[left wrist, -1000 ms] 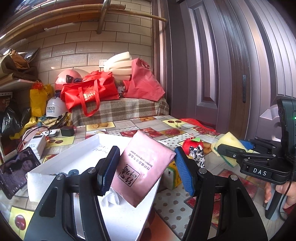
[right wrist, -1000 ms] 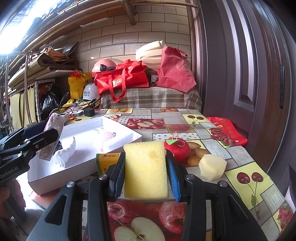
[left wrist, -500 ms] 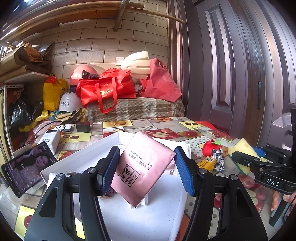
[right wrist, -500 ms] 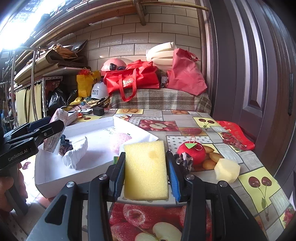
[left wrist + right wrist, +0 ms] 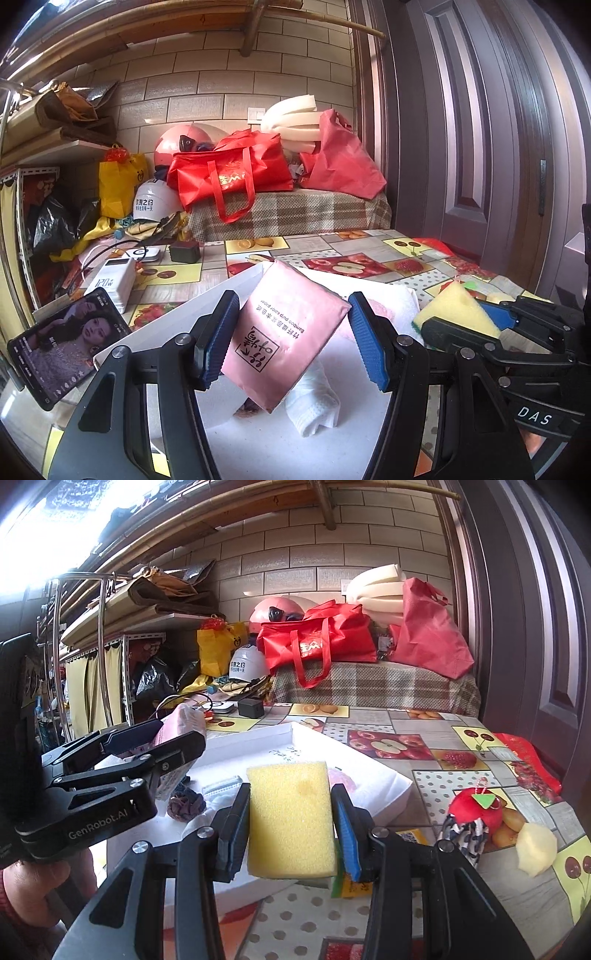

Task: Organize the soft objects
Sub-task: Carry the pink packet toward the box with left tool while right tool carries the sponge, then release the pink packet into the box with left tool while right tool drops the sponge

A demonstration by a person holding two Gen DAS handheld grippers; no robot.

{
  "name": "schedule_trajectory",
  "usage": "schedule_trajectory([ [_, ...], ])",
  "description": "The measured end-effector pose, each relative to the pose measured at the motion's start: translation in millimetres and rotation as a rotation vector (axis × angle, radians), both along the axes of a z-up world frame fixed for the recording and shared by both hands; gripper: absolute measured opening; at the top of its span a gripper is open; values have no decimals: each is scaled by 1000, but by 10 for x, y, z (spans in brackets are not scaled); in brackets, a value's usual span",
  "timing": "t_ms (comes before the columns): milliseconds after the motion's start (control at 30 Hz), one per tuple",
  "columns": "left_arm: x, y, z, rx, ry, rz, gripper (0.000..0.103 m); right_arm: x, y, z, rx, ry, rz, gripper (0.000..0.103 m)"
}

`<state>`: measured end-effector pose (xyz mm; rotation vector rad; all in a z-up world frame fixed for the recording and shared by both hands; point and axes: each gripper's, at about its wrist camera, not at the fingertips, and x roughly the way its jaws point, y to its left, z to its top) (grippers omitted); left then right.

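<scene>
A pink tissue pack point(image 5: 284, 332) hangs tilted between the blue pads of my left gripper point(image 5: 291, 343), which is shut on it above the white box point(image 5: 258, 443). Under the pack lies a rolled white cloth point(image 5: 314, 398). My right gripper point(image 5: 291, 830) is shut on an upright yellow sponge point(image 5: 291, 816) at the box's near right edge point(image 5: 388, 779). In the right wrist view, the left gripper point(image 5: 177, 734) holds the pack point(image 5: 181, 723) over the box's left side. A purple scrunchie point(image 5: 186, 805) lies inside. The left wrist view shows the sponge point(image 5: 454, 310) in the right gripper point(image 5: 465, 317).
On the fruit-print tablecloth right of the box sit a red apple plush point(image 5: 474, 808), a zebra-print piece point(image 5: 461, 834), a pale foam chunk point(image 5: 535, 845) and a yellow packet point(image 5: 351, 882). A phone point(image 5: 62, 347) and a power bank point(image 5: 110, 284) stand left of the box. Red bags point(image 5: 229, 173) stand behind.
Both grippers have swung left with their loads. The left one now hangs over the box's inside with the pack. The right one has carried the sponge up to the box's edge.
</scene>
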<state>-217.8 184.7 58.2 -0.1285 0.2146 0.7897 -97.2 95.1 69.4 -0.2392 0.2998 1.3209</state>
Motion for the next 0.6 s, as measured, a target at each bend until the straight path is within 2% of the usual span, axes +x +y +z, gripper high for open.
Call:
schedule_trajectory([
  [200,-77,168,-3,-43,-48,28,61,15,306,-21,-18,42,-11,42],
  [400,-24,309,-5,-52,-43,82,62,28,551,-31,-32,37,-52,43],
  [433,-18,327,-10,-58,-39,92,66,31,586,-37,-43,38,-53,43],
  [500,-33,331,-10,-55,-43,111,81,32,653,-59,-80,38,-49,69],
  [533,-48,315,-7,-45,-47,127,95,31,660,-63,-87,38,-49,89],
  [567,-68,303,-3,-33,-52,147,103,25,650,-62,-85,36,-49,95],
  [600,-82,294,1,-26,-55,160,103,15,637,-59,-80,32,-49,98],
])
